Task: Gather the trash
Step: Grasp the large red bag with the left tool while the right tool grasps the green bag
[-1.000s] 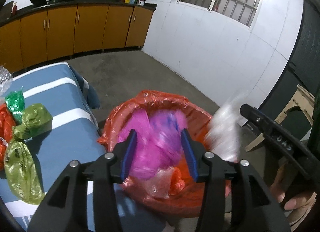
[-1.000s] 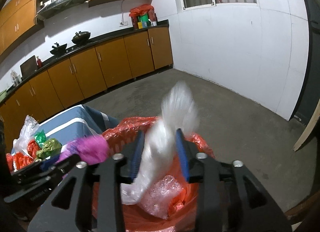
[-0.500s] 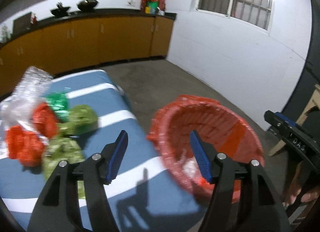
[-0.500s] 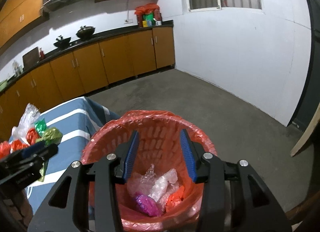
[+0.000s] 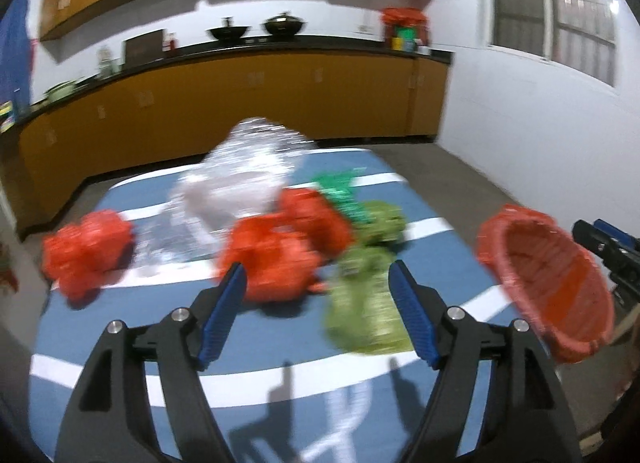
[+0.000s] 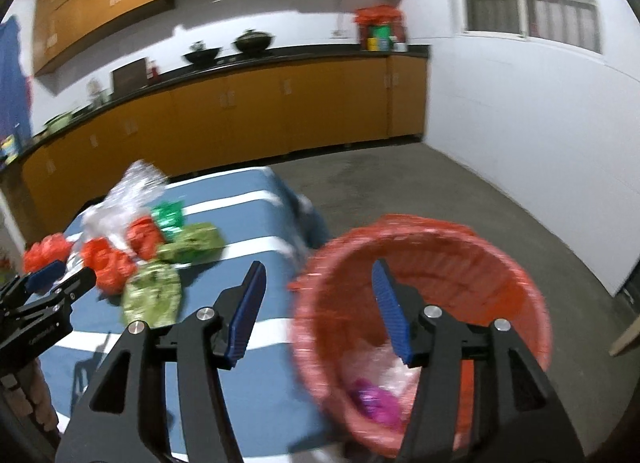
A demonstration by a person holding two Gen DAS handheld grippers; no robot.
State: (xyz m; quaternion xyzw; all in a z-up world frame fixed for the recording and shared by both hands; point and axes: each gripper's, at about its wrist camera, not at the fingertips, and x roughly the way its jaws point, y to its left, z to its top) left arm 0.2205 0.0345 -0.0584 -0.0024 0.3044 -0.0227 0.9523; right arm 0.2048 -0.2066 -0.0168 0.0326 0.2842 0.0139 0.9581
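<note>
In the left wrist view, our left gripper (image 5: 316, 305) fills the bottom of the frame, its blue pads spread wide with nothing between them. Just past the tips, at centre frame, the trash sits in a blurred heap on the blue-and-white striped worktop (image 5: 120, 327): an orange bag (image 5: 272, 259) by the left pad, a green bag (image 5: 366, 303) by the right pad, and a second orange bag (image 5: 316, 215) and a second green one (image 5: 382, 221) just behind them. Alone at mid left lies a third orange bag (image 5: 86, 253). Farther up, a dark green wrapper (image 5: 340, 193) and a clear plastic bag (image 5: 244, 179) top the heap. At the right edge stands the bin (image 5: 548, 283), lined in orange, beside the worktop.

In the right wrist view, our right gripper (image 6: 320, 313) is at the bottom, released too, pads apart and bare. It hangs over the near rim of the bin, which takes up the lower right; inside, at the bottom, lie a pink bag (image 6: 374, 403) and clear plastic scraps (image 6: 394, 373). The left gripper shows at the lower left edge, near the heap.

Beyond, across the upper half of both views, orange cabinets (image 6: 240, 119) run under a dark counter (image 6: 280, 53) bearing two woks (image 6: 228, 47).
</note>
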